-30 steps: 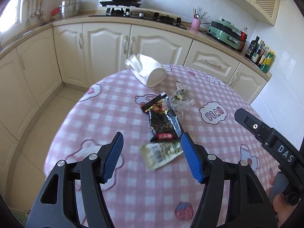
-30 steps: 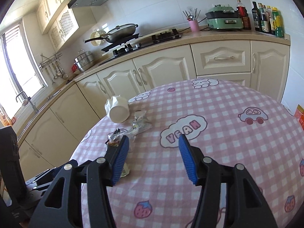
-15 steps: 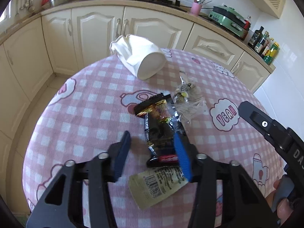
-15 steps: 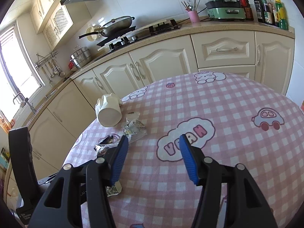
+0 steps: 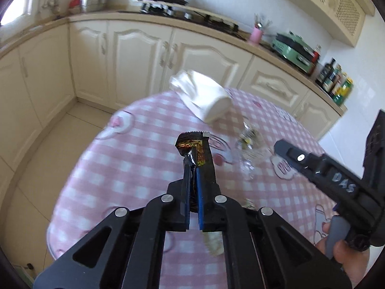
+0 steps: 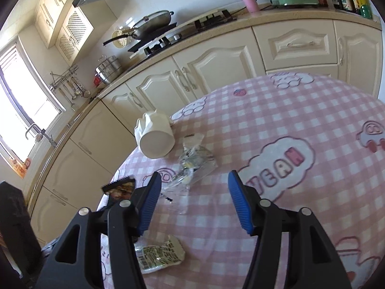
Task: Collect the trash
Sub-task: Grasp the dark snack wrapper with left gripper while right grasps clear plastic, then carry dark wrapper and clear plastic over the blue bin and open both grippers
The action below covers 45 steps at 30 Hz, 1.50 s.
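Since a second ago the left gripper has slid forward over the table and its jaws have just been closing; they now pinch the black foil snack wrapper, whose crimped end sticks up beyond the blue pads. Nearest, half under that gripper, a pale printed packet lies flat on the pink-and-white checked tablecloth. The right gripper hangs over the cloth with its jaws apart and nothing between them. Just past it rests a crumpled clear plastic bag, with nothing between it and the blue pads. Farther on, a white cup-shaped container lies tipped on its side near the table's edge. Behind stand cream kitchen cabinets and a wok on the hob.
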Motion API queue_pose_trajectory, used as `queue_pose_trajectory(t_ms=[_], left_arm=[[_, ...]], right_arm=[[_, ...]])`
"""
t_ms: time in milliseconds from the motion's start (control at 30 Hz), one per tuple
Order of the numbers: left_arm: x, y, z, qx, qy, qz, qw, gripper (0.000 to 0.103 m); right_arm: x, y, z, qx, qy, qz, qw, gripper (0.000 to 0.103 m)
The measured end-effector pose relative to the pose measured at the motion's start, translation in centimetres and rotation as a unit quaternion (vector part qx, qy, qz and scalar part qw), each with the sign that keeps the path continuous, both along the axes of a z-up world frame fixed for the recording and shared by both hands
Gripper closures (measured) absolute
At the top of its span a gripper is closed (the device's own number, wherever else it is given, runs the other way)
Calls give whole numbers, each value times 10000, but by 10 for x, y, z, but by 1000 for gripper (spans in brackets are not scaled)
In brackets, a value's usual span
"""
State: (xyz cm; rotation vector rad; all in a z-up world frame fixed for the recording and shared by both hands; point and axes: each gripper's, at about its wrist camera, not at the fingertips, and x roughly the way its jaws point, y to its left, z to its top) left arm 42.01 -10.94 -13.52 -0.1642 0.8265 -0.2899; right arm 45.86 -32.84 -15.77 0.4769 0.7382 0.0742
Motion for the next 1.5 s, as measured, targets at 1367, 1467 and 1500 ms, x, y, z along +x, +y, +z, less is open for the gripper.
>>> queue_pose_trajectory(t_ms=[1367,1467,1500], left_arm=[[-113,220,24,-377,-355,1671,9846,100],[-123,248,15,-334,-252,1947,9800,100],[-126,259,10,-299,-201,2043,9783,100]], right_arm=[[-74,269,36,-454,-353,2372,9698,93],[-76,307,26,-444,-230,2655,9628,93],[-76,319,22,-443,-188,2745,9604,93]])
